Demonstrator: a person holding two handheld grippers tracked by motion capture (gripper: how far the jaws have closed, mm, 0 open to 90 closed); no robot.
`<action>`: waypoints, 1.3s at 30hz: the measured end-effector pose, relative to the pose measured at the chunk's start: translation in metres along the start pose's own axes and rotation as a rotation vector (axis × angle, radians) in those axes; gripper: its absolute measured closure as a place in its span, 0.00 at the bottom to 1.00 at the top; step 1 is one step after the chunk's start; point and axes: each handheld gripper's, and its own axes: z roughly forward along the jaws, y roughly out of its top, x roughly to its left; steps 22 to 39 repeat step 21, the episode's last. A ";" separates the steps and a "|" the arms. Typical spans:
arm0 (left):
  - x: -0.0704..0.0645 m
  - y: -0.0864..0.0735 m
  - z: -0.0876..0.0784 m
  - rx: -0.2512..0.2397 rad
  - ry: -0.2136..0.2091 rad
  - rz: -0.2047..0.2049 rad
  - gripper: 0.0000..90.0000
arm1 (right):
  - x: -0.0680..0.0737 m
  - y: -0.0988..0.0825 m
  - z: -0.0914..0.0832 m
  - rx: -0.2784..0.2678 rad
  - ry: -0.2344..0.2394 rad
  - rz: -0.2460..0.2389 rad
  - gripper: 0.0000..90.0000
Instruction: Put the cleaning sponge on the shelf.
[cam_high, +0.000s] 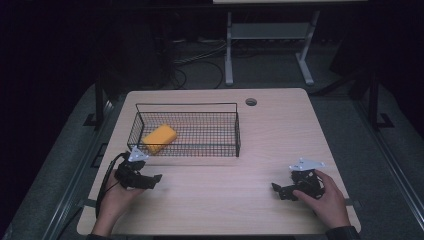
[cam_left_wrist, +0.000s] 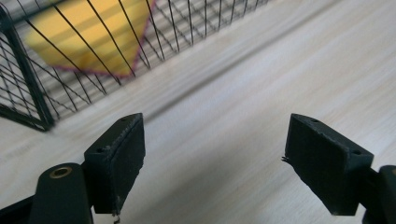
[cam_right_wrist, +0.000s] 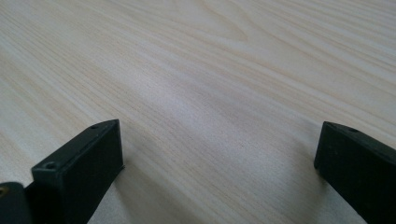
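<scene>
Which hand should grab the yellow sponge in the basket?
Probably left. The left gripper sits open just outside the basket corner nearest the sponge; the right gripper is farther away.

A yellow sponge (cam_high: 160, 138), a rounded rectangular block, lies flat and slanted on the floor of the black wire basket (cam_high: 235, 131), in the basket's left part near its front wall. In the left gripper view its pale yellow body (cam_left_wrist: 88, 35) shows blurred behind the wire mesh.
</scene>
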 end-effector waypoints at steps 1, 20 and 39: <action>-0.001 -0.003 0.002 0.002 -0.002 -0.006 0.22 | 0.000 0.000 0.000 0.001 0.000 0.000 0.00; -0.005 -0.032 0.013 0.008 -0.004 -0.018 0.14 | 0.000 0.000 0.000 0.001 0.000 0.002 0.00; -0.004 -0.033 0.013 0.002 -0.008 -0.023 0.14 | 0.000 0.000 0.000 0.001 -0.001 0.002 0.00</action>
